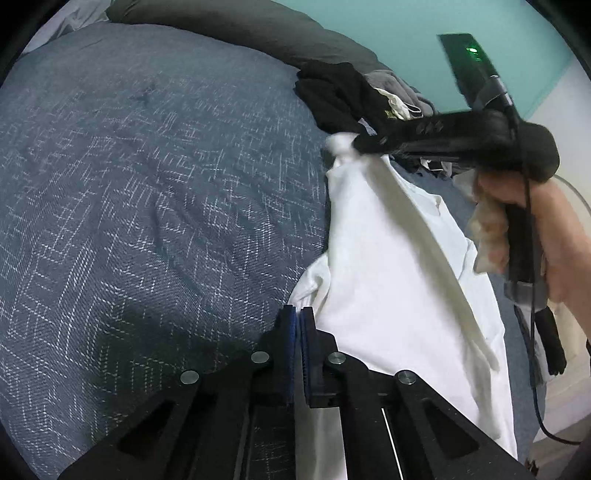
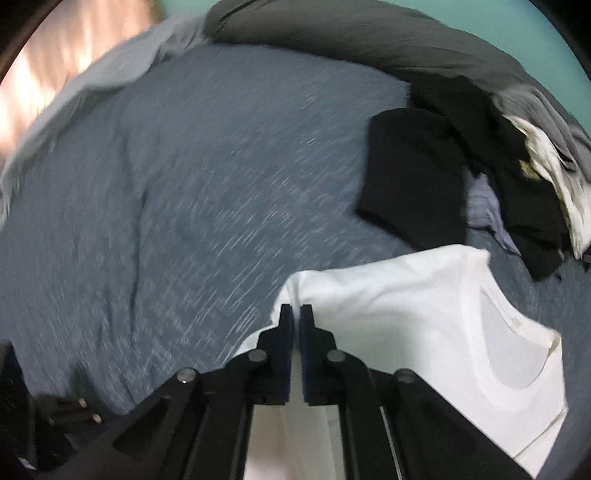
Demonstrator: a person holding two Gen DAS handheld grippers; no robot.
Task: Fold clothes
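The wide blue-grey woven bedspread (image 1: 147, 177) serves as the folding surface, and everything else is placed against it. Its left and middle stretch lies bare, which looks like the room kept free for laying a garment flat.

At the bedspread's near edge, the left gripper (image 1: 297, 317) has its blue-padded jaws pressed together on a bunched edge of the white cotton T-shirt (image 1: 388, 280). The cloth runs up and to the right from that pinch, lifted off the bedspread rather than resting on it.

Further right, the right gripper (image 1: 354, 142) is clenched on another bunched corner of the same shirt, held higher over the bedspread; its own view shows its jaws (image 2: 297, 321) closed with white fabric between them, and the shirt's neckline (image 2: 517, 354) hanging open to the right. Two separated pinches keep the shirt spread between them, which I judge is preparation for setting it down flat. The right-wrist view is blurred, so finer detail is uncertain.

At the bedspread's far right sits a heap of black, grey and white clothes (image 1: 343, 96), apparently awaiting folding, backed by a dark grey rolled blanket (image 1: 258, 29).
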